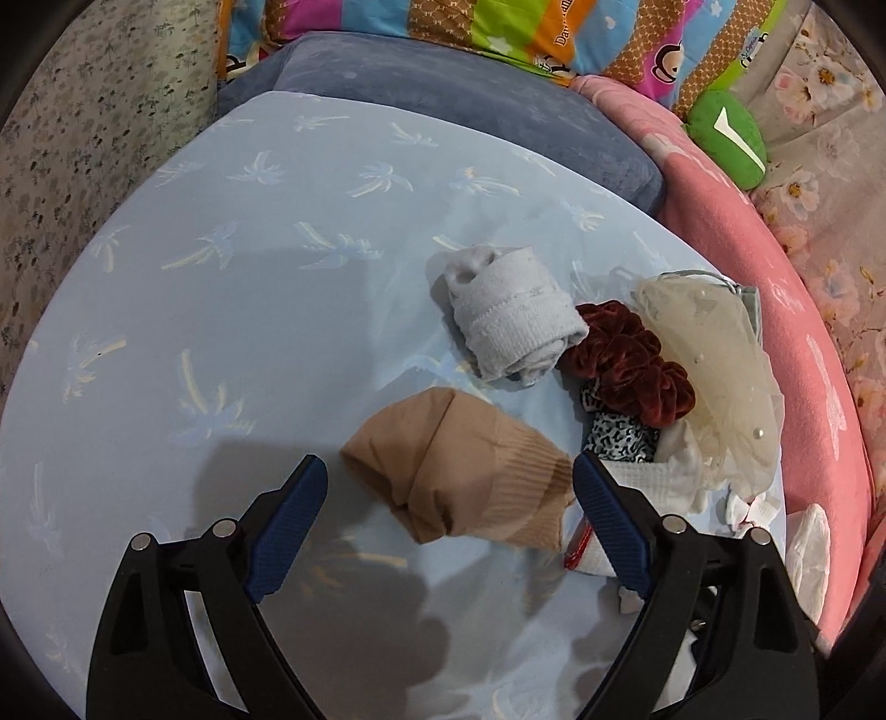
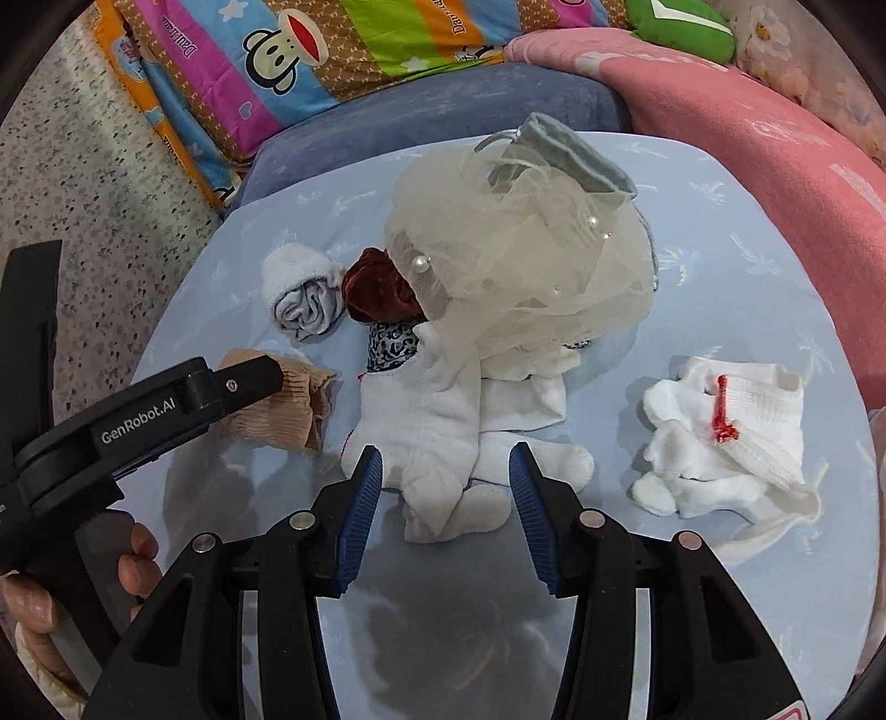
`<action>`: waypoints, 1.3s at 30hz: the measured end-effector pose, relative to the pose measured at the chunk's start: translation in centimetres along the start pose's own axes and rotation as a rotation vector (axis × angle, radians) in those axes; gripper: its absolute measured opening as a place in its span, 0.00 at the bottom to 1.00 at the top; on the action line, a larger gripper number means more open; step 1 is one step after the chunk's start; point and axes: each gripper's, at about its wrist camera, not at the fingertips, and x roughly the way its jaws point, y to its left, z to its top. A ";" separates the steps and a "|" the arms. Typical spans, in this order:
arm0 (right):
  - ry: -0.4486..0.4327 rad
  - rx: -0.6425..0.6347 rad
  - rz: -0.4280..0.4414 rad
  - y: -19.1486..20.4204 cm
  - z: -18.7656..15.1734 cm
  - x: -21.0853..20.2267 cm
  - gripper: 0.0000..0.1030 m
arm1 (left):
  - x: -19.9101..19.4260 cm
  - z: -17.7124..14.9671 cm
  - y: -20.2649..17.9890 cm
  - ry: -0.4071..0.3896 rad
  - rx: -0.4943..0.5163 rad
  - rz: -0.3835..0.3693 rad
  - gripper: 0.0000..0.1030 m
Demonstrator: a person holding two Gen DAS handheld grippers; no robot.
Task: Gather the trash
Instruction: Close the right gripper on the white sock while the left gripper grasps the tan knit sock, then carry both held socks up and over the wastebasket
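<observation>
A pile of small cloth items lies on a light blue palm-print surface [image 1: 221, 277]. My left gripper [image 1: 447, 459] is open astride a rolled tan sock [image 1: 459, 487]; its pads do not squeeze it. Beyond lie a rolled pale grey sock [image 1: 509, 321], a dark red scrunchie [image 1: 626, 354], a leopard scrunchie [image 1: 614, 437] and cream tulle with pearls [image 1: 714, 360]. My right gripper [image 2: 444, 447] stands open above a heap of white socks [image 2: 432, 421], not gripping it. Another white sock bundle with a red tag [image 2: 736, 426] sits to the right.
A blue-grey cushion [image 1: 443, 99] borders the far side and a pink blanket [image 1: 775, 310] the right. Behind are a colourful striped quilt [image 2: 310, 50] and a green plush [image 1: 725, 138]. A hand [image 2: 138, 554] holds the left gripper at the lower left of the right wrist view.
</observation>
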 end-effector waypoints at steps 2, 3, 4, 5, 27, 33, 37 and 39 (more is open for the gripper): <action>0.013 -0.001 -0.002 0.1 -0.1 0.7 0.46 | 0.3 0.1 -0.2 0.001 0.005 -0.002 0.83; 0.020 -0.001 -0.002 0.1 -0.2 0.9 0.46 | 0.4 0.1 -0.2 0.002 0.007 -0.005 0.83; 0.026 0.000 -0.005 0.1 -0.3 1.2 0.46 | 0.5 0.0 -0.3 0.004 0.010 -0.008 0.82; 0.029 0.000 -0.006 0.1 -0.4 1.4 0.44 | 0.6 -0.1 -0.4 0.005 0.013 -0.009 0.80; -0.076 0.013 0.038 -1.1 -1.4 -5.8 0.12 | -3.2 -1.9 -4.5 -0.041 0.126 -0.076 0.28; -0.160 0.032 0.045 -2.6 -1.4 -10.4 0.12 | -5.8 -2.4 -7.7 -0.091 0.187 -0.107 0.28; -0.218 0.050 0.038 -3.7 -1.2 -13.5 0.12 | -7.1 -2.8 -9.8 -0.117 0.226 -0.130 0.28; -0.245 0.063 0.035 -4.5 -1.2 -14.8 0.12 | -7.7 -3.1 -11.0 -0.128 0.253 -0.140 0.28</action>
